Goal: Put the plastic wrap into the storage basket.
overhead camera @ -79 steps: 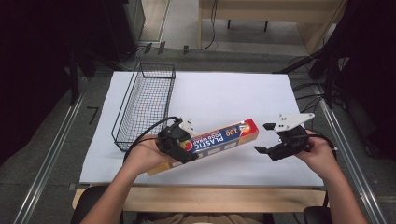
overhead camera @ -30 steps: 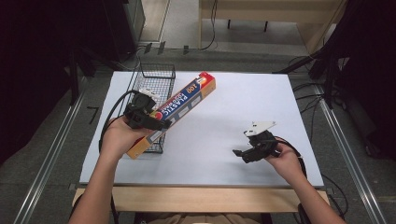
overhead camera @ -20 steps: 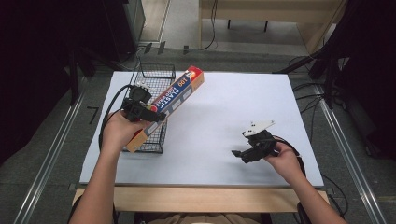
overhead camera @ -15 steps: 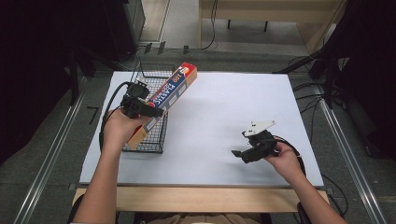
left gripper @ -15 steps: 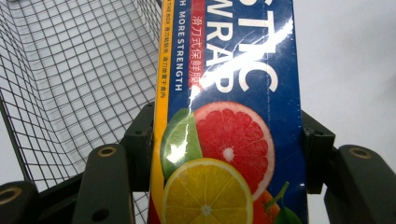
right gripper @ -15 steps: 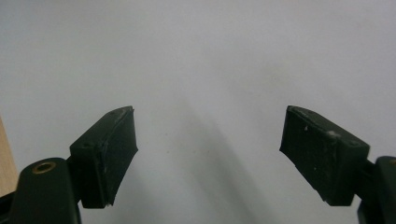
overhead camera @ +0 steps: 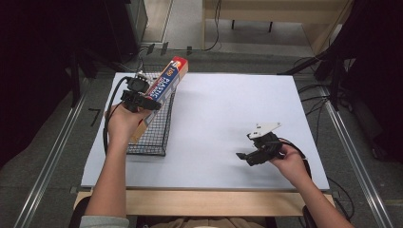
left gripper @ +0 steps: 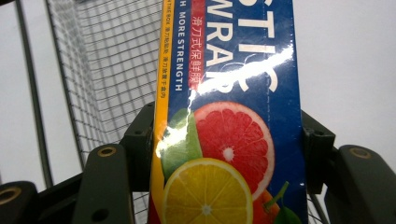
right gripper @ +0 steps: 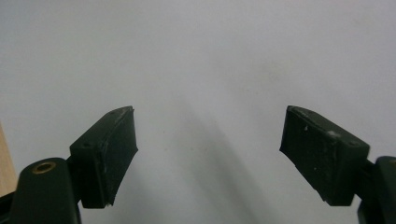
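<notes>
1. Holding the long blue-and-orange cardboard plastic-wrap box in the frame's upper left, tilted over the black wire basket, my left gripper clamps its sides.
2. I'd level it along the basket before lowering.
3. My right gripper rests lower right, jaws apart, empty, on the white table sheet.

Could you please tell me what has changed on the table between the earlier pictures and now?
The left gripper, shut on the long blue and orange plastic wrap box, has carried it from the near middle of the white table to the left, over the black wire basket, turning it to run along the basket. The right gripper let go of the box's other end and drew back to the near right. It stays open; the basket has not moved.
</notes>
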Demonstrator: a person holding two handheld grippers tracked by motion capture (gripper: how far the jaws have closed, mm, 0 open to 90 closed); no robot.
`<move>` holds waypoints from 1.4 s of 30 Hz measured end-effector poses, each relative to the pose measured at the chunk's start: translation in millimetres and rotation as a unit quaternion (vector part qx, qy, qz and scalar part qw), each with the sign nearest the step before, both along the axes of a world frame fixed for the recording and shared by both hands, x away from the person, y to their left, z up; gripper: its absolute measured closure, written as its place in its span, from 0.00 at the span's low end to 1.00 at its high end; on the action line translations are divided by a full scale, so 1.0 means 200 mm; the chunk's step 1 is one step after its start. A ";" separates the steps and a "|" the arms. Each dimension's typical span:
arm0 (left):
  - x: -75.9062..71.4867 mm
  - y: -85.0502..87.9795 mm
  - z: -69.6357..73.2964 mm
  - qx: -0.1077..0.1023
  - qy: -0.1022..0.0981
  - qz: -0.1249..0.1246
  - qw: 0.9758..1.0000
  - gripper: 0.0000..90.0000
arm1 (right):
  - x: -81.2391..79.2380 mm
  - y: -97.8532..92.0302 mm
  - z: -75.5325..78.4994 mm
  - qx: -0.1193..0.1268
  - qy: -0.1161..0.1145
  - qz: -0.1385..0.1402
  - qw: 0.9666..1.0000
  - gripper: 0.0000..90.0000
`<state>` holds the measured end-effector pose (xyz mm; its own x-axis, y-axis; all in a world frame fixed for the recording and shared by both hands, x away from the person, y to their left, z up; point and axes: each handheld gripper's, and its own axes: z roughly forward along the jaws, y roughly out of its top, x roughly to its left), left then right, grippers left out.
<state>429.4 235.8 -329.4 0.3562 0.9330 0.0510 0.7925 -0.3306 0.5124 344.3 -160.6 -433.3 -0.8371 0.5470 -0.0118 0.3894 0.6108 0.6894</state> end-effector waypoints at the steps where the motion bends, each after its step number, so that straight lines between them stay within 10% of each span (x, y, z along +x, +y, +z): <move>1: 0.01 0.01 -0.01 -0.001 0.003 0.005 1.000 0.44 | 0.00 0.00 0.00 0.000 0.001 0.000 1.000 0.21; 19: 0.08 0.08 -0.13 0.006 0.019 0.075 0.997 0.44 | -0.01 -0.01 0.00 -0.004 0.000 0.004 1.000 0.21; 42: 0.13 0.04 -0.31 0.000 0.036 0.098 0.995 0.44 | -0.02 -0.01 0.00 -0.005 0.002 0.008 1.000 0.21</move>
<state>455.7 244.1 -390.5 0.1711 0.9848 0.0312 0.8758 -0.1665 0.4530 340.8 -162.0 -433.9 -0.8456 0.5336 -0.0148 0.3818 0.6239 0.6819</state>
